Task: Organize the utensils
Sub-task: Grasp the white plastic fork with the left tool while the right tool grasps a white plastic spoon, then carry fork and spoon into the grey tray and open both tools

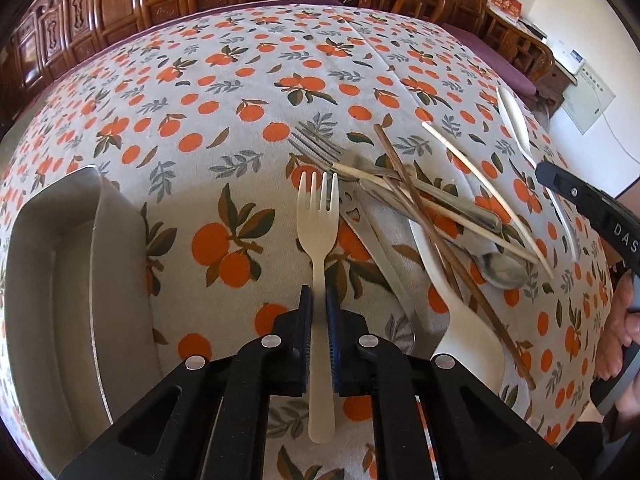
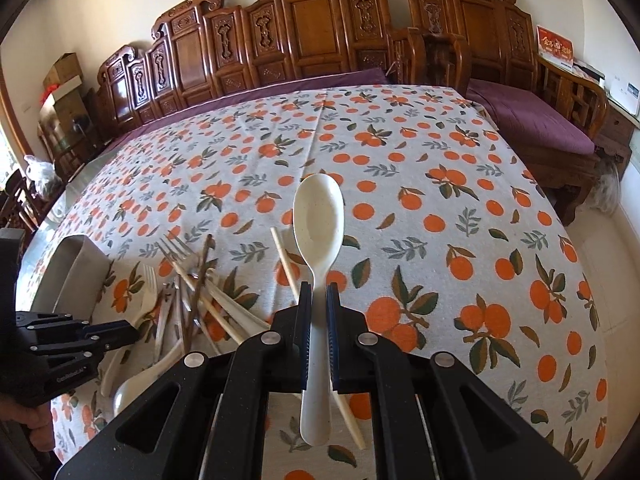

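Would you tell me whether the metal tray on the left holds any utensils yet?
Apparently empty: the left wrist view shows only bare metal inside the tray; its near end is hidden by the left gripper.

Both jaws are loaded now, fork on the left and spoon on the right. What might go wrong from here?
1. The left gripper pinches the fork on its thin handle, with the tines far ahead; it may pivot or slip on the way to the metal tray.
2. The right gripper holds the spoon by its narrow neck; the bowl end may swing.
3. The two grippers are close together above the utensil pile; they could clash or snag a chopstick.
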Tool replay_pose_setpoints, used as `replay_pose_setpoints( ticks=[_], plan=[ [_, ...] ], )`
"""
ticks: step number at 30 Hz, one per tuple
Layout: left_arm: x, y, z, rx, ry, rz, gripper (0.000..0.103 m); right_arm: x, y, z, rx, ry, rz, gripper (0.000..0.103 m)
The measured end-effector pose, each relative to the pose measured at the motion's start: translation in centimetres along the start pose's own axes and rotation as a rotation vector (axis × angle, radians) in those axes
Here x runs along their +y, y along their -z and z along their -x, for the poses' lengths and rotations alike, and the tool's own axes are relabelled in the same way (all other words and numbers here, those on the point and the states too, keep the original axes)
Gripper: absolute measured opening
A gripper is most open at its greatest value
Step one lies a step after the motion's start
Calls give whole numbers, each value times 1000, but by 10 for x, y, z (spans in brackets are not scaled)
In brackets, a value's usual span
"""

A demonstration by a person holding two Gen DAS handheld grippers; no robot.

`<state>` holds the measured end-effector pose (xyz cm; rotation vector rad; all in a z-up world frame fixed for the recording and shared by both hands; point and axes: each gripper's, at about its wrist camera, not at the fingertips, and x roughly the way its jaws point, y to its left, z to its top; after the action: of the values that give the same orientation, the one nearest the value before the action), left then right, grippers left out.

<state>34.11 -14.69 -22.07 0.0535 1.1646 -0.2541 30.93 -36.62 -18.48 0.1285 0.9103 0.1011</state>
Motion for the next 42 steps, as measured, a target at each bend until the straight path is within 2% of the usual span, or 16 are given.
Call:
replay_pose_setpoints(
  ticks=[12,20,24,32,42],
  plan=[
    [19,24,73,-138,27,-30,6,60,4,20,-33,-76,81,9],
    [56,33,113,-214,17,-31,6,99,6,18,-22,-112,120,9],
    [79,40,114,-232,0,-8,6,118,10,16,-13,-122,154,9],
    [128,46,97,-200,27,94,6,143,18,7,16,-133,205,9],
    [148,49,80,-151,-13,111,6,167,21,11,12,-177,218,9]
  ],
)
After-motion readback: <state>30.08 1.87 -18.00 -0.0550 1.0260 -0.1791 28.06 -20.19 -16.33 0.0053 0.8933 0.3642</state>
